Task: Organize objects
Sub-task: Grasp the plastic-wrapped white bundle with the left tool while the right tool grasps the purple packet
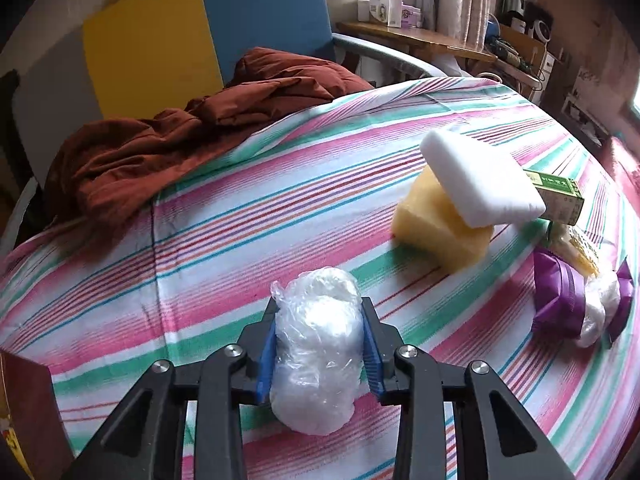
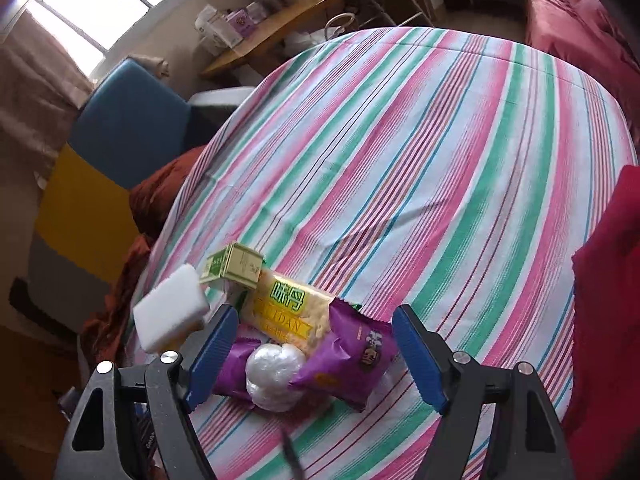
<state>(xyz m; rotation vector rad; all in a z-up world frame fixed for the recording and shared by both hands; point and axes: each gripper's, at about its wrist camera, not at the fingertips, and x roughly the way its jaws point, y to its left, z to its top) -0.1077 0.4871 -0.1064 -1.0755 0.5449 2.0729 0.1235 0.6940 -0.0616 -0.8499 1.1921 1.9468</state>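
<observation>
My left gripper (image 1: 319,308) is shut on a clear plastic-wrapped white bundle (image 1: 316,352), held just over the striped tablecloth (image 1: 240,240). Ahead to the right lie a yellow sponge (image 1: 440,232) with a white foam block (image 1: 480,176) leaning on it, a green box (image 1: 560,196) and purple snack packets (image 1: 560,300). My right gripper (image 2: 316,320) is open above the pile: a purple packet (image 2: 352,356), a second white plastic bundle (image 2: 272,372), a yellow snack packet (image 2: 288,312), the green box (image 2: 236,266) and the white foam block (image 2: 170,312).
A rust-brown cloth (image 1: 168,152) lies bunched at the table's far left edge, against a blue and yellow chair (image 1: 200,40). A wooden shelf with boxes (image 1: 400,28) stands behind. A red cloth (image 2: 608,300) hangs at the right. A brown box corner (image 1: 24,400) shows at left.
</observation>
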